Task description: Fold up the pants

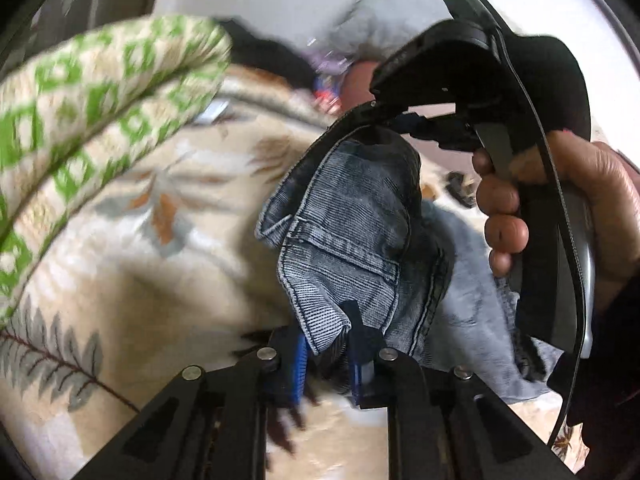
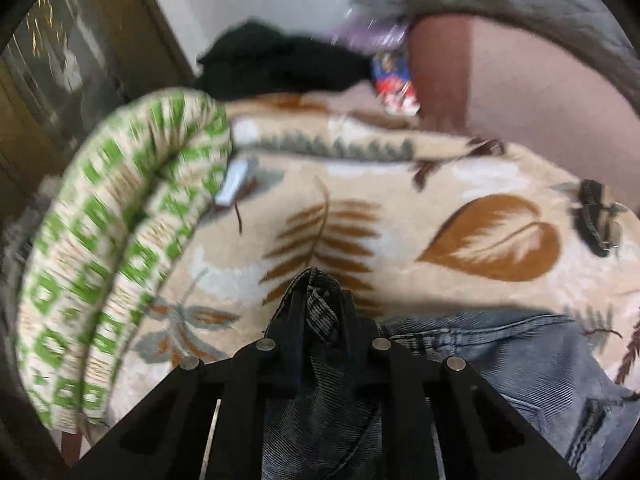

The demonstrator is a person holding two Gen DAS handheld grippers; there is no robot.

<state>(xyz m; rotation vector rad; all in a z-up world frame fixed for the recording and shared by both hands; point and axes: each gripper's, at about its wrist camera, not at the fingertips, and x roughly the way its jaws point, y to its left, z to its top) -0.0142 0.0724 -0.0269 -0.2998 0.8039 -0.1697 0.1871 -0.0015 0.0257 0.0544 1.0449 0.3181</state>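
The pants [image 1: 348, 236] are grey-blue corduroy jeans, held up off a leaf-patterned blanket [image 1: 132, 240]. My left gripper [image 1: 328, 344] is shut on a hem edge of the pants. The right gripper [image 1: 404, 132] shows in the left wrist view, held by a hand [image 1: 560, 208], pinching the pants from above. In the right wrist view my right gripper [image 2: 318, 300] is shut on a bunched fold of the pants [image 2: 320, 400], and the rest of the pants [image 2: 520, 360] trail down to the right onto the blanket [image 2: 400, 184].
A green and cream patterned cushion [image 2: 116, 240] lies at the left. A black garment [image 2: 276, 64] and a colourful packet [image 2: 394, 80] sit at the far side. A small black strap [image 2: 596, 220] lies on the blanket at the right. A wooden cabinet [image 2: 80, 60] stands at the far left.
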